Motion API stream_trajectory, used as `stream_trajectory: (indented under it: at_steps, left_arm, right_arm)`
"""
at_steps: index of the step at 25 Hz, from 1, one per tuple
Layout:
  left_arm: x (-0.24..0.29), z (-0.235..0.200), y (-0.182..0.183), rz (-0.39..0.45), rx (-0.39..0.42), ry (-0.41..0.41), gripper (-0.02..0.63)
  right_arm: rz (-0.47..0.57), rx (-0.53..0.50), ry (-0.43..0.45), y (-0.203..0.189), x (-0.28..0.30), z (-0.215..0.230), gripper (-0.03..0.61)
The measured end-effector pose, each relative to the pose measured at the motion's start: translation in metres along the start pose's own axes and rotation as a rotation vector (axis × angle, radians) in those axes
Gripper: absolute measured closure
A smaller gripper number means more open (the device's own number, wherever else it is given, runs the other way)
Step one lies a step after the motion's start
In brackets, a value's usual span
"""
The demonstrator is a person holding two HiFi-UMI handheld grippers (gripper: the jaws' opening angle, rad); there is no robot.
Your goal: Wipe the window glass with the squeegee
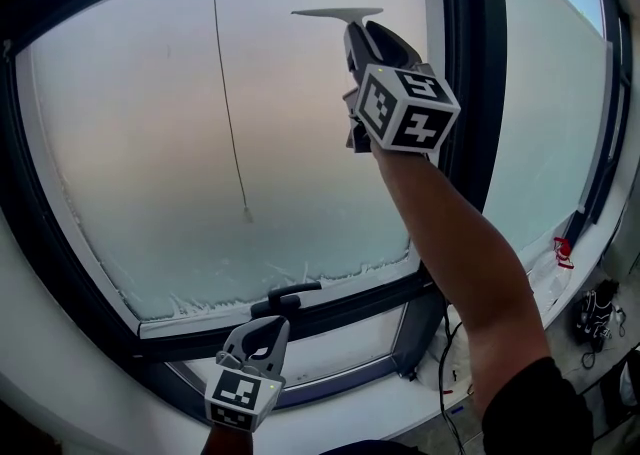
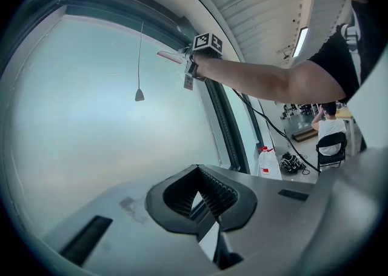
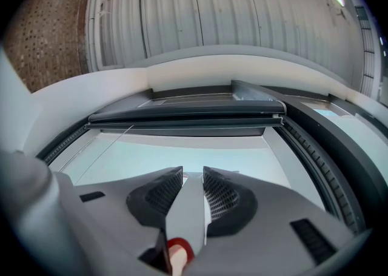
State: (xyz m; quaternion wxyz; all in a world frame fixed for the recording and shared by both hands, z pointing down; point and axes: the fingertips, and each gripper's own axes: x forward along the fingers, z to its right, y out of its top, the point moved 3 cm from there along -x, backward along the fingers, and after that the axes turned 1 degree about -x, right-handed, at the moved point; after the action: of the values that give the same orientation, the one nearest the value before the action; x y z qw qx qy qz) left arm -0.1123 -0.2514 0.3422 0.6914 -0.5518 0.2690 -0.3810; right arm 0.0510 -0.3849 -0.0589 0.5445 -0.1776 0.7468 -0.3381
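Grey squeegee (image 1: 338, 13) clamped between right gripper (image 1: 362, 38) fingers; left gripper (image 2: 197, 178) fingers seemingly closed, empty.

The slim, pale grey T-shaped squeegee (image 1: 337, 13) stands upright with its red-ended handle clamped between the jaws of the right gripper (image 1: 362, 35). Its narrow blade lies level at the upper right of the large, hazy, frosted-looking window glass (image 1: 170, 143).

Dark-framed window (image 1: 150, 143) w/ white sill (image 1: 380, 413), ribbed ceiling (image 2: 254, 8) w/ strip light (image 2: 300, 41).
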Motion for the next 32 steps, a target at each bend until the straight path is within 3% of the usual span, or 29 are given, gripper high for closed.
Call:
stream_trajectory:
  at_steps: [32]
  left_arm:
    - [-0.018,0.010,-0.027,-0.062,0.000,-0.073,0.614]
  right_arm:
    - [-0.076,0.029,-0.054,-0.082,-0.084,-0.024,0.486]
